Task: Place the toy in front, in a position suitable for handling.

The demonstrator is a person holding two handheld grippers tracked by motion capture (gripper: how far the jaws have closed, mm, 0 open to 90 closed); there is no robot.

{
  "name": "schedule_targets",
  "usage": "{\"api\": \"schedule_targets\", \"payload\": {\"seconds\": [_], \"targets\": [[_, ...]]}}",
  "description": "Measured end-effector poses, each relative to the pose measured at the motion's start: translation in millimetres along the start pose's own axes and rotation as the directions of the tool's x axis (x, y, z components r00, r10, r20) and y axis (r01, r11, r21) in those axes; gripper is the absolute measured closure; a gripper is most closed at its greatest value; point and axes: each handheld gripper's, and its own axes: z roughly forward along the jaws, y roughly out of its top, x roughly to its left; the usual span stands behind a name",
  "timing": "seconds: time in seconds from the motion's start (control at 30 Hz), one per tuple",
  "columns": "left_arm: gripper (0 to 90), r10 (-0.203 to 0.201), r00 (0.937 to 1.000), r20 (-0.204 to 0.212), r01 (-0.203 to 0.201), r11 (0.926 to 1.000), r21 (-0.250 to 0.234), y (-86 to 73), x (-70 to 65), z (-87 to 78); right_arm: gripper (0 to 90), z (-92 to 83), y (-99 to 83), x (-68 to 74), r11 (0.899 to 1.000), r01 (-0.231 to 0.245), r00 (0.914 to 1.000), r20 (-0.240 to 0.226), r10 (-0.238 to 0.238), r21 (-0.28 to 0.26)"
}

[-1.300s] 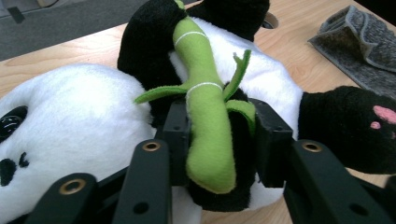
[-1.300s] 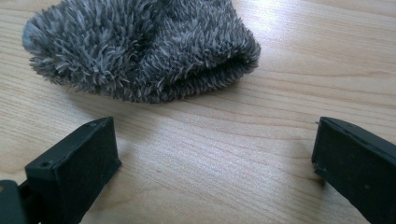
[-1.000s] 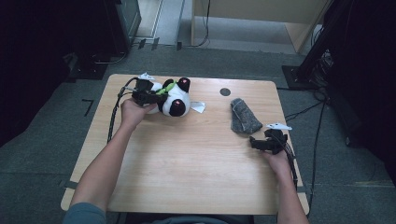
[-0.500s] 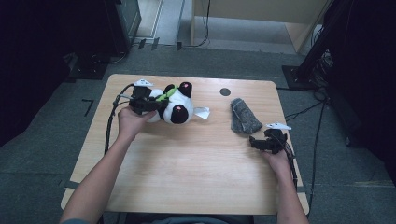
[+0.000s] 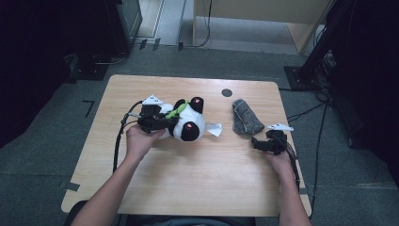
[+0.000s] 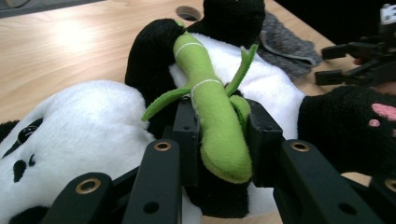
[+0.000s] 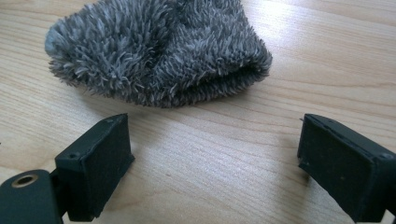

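Left gripper [image 5: 162, 123] clamped on the panda's [image 5: 186, 123] green stalk [image 6: 212, 112]; right gripper [image 5: 258, 142], jaws closing a little, empty, right of the panda.

The table [image 5: 188, 188] is seen from above, looking forward and down. The panda [image 6: 93, 135] is viewed closely along the left jaws, the grey sock [image 7: 159, 51] along the right; both are shared overhead

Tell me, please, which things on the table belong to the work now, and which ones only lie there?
In use:
- panda toy, pinched by its green bamboo stick in the left gripper
- grey fuzzy sock, just ahead of the right gripper, whose jaws stand apart around bare table

Lying about:
- white tag beside the panda
- round dark hole in the table
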Motion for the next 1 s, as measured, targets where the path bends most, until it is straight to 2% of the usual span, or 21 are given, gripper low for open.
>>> {"api": "schedule_targets", "payload": {"seconds": [0.03, 0.1, 0.17, 0.27, 0.33, 0.43, 0.53, 0.67, 0.77, 0.9, 1.0], "targets": [[70.3, 0.002, 1.0, 0.007, -0.002, 1.0, 0.002, -1.6, -3.7, 1.9, 9.7, -0.2, 0.1, 0.0, 1.0, 0.002, 1.0, -0.002, -0.002, 0.002], [70.2, 0.01, 0.9999, 0.009, -0.01, 0.9998, 0.014, -3.8, -11.2, 6.0, 15.5, -1.8, 0.5, -0.3, 1.0, -0.003, 1.0, -0.002, 0.003, 0.003], [70.0, 0.004, 0.9997, 0.024, -0.005, 0.9999, 0.015, -6.6, -16.4, 9.8, 15.4, -2.8, 1.0, -1.9, 1.0, -0.009, 0.9999, -0.008, 0.009, 0.004], [69.5, 0.033, 0.9991, 0.027, -0.034, 0.9991, 0.026, -7.7, -25.3, 14.3, 15.4, -4.3, 2.4, -2.7, 1.0, -0.017, 0.9998, -0.007, 0.017, 0.02], [69.1, 0.017, 0.9991, 0.04, -0.018, 0.9995, 0.026, -9.3, -25.5, 18.7, 15.5, -5.8, 3.8, -3.6, 0.999, -0.026, 0.9996, -0.014, 0.027, 0.025], [68.3, 0.033, 0.9987, 0.038, -0.034, 0.9988, 0.035, -13.0, -26.6, 24.2, 19.0, -10.5, 7.5, -4.2, 0.999, -0.046, 0.9983, -0.035, 0.047, 0.017], [65.1, 0.033, 0.9986, 0.042, -0.034, 0.9989, 0.031, -13.3, -26.2, 23.9, 21.6, -15.2, 11.9, -3.4, 0.999, -0.041, 0.998, -0.049, 0.041, 0.005], [56.0, 0.042, 0.9979, 0.05, -0.043, 0.9988, 0.024, -13.1, -25.2, 20.3, 27.3, -21.1, 16.6, -3.5, 0.999, -0.042, 0.9964, -0.073, 0.043, 0.008], [45.5, 0.063, 0.9975, 0.032, -0.064, 0.9978, 0.015, -12.3, -25.1, 15.0, 27.2, -25.0, 21.9, -3.1, 0.999, -0.038, 0.996, -0.081, 0.039, 0.012], [39.7, 0.022, 0.998, 0.059, -0.021, 0.9994, -0.026, -9.9, -19.1, 1.3, 31.5, -29.6, 29.5, -1.7, 0.999, -0.052, 0.9919, -0.116, 0.052, 0.004], [38.4, 0.024, 0.9983, 0.052, -0.022, 0.9989, -0.04, -7.8, -15.1, -10.7, 34.1, -29.1, 35.8, 0.4, 0.999, -0.041, 0.9914, -0.124, 0.043, 0.02]]}}
